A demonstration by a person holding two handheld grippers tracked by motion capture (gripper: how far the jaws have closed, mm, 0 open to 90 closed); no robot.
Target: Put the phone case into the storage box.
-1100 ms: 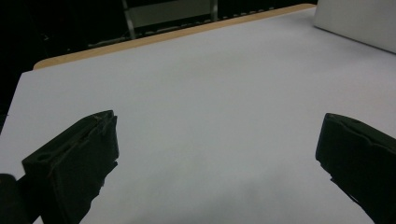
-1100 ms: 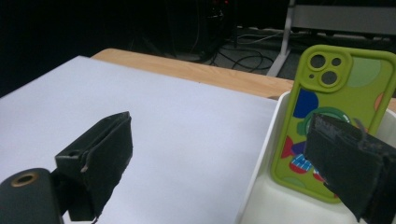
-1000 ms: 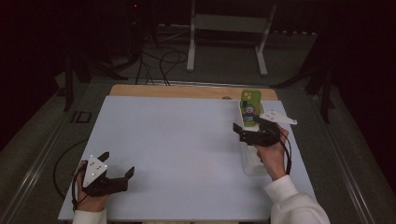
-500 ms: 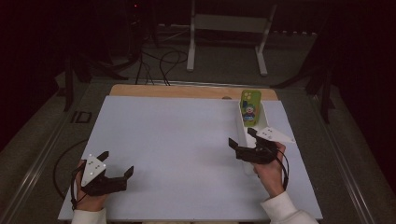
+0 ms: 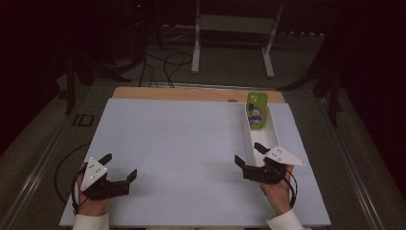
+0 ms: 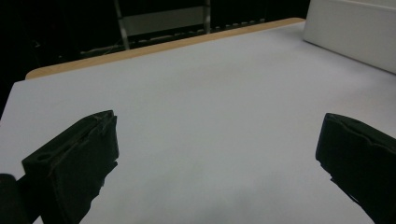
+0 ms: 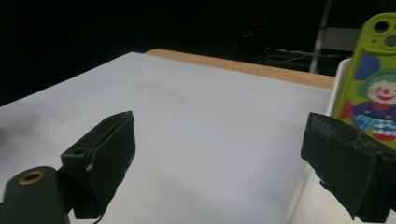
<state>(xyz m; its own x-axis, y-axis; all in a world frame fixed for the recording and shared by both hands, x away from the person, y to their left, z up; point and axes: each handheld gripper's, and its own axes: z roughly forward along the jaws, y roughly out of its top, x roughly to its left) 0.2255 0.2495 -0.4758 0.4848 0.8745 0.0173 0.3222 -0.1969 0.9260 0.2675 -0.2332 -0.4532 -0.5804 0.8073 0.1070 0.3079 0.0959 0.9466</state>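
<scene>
Both grippers' fingers (image 7: 100,154) wide apart, holding nothing.

A white table top (image 5: 182,143) over a wooden board (image 5: 191,93), with a metal stand (image 5: 234,28) behind.

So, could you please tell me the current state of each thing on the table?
Left gripper: open, holding nothing, low over the table.
Right gripper: open, holding nothing, at the tray's near end.
Phone case: propped up at the far end of the tray.
White tray: flat on the table.
</scene>
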